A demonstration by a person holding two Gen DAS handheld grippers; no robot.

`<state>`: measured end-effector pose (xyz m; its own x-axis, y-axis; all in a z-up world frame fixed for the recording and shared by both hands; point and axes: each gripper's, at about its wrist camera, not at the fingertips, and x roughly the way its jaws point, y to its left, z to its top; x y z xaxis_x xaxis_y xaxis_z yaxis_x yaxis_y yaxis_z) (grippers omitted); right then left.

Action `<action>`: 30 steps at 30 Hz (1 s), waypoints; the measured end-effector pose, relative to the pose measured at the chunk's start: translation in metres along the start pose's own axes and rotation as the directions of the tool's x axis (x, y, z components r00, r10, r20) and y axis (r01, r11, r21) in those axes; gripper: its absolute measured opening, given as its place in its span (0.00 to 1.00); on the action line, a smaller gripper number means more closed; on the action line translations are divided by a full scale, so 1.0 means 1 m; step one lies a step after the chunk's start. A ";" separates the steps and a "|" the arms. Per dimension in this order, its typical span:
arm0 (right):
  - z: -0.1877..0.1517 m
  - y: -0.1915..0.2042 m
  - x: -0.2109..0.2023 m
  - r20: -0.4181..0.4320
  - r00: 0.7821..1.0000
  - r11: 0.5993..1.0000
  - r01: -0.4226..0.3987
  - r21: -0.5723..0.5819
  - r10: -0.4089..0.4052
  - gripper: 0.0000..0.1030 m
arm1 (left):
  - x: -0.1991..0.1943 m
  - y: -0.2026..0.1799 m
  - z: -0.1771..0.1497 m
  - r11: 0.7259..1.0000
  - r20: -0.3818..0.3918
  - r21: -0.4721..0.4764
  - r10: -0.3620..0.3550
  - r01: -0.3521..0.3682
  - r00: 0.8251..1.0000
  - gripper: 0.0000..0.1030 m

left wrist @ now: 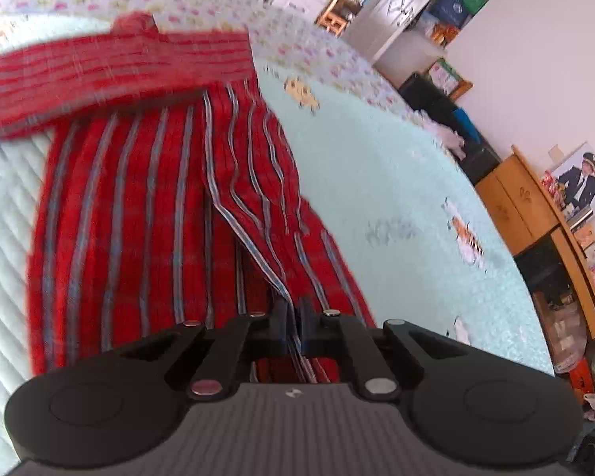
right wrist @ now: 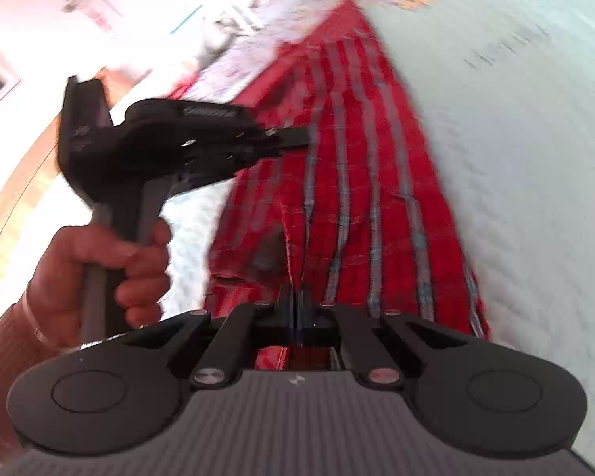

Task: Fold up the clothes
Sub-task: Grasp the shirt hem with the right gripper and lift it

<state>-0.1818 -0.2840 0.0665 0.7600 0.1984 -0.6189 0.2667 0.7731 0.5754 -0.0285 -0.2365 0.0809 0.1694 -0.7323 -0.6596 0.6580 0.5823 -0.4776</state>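
Blurred bed [left wrist: 396, 182]; both grippers' jaws pinch the red striped shirt [left wrist: 146, 198], edges hidden.

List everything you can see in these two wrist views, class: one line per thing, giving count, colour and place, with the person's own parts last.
Red shirt with blue-grey stripes: one, red, spread on the bed, pinched by both grippers.
Pale mint quilted bedspread: one, light green-white with small prints, under the shirt.
Wooden cabinet: one, orange-brown, by the right wall.
White wardrobe: one, white, far wall, door open.
Framed picture: one, on the cabinet.
Left gripper: one, black, shut on the shirt edge.
Right gripper: one, black, shut on the shirt.
Left hand: one, gripping the left tool's handle.
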 end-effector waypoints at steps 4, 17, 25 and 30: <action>-0.008 0.017 0.023 -0.074 0.996 0.992 -0.049 -0.120 0.040 0.09 | 0.006 0.014 -0.010 0.991 -0.027 0.050 0.127 -0.126 0.991 0.05; -0.016 -0.030 -0.002 -0.031 0.987 0.979 -0.155 0.135 0.160 0.24 | -0.012 -0.029 -0.011 0.981 0.017 0.181 -0.071 0.067 0.997 0.26; -0.055 -0.079 0.018 -0.027 0.962 0.880 -0.236 0.413 0.271 0.18 | 0.043 -0.001 -0.038 0.963 -0.070 0.265 0.058 -0.037 0.996 0.04; -0.061 -0.103 0.003 0.009 0.934 0.788 -0.306 0.534 0.357 0.26 | 0.043 -0.002 -0.039 0.948 -0.061 0.315 0.066 -0.044 0.996 0.04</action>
<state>-0.2434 -0.3267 -0.0274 0.8106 0.4555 -0.3681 0.2939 0.2274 0.9284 -0.0510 -0.2550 0.0308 0.1677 -0.6695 -0.7236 0.8476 0.4727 -0.2410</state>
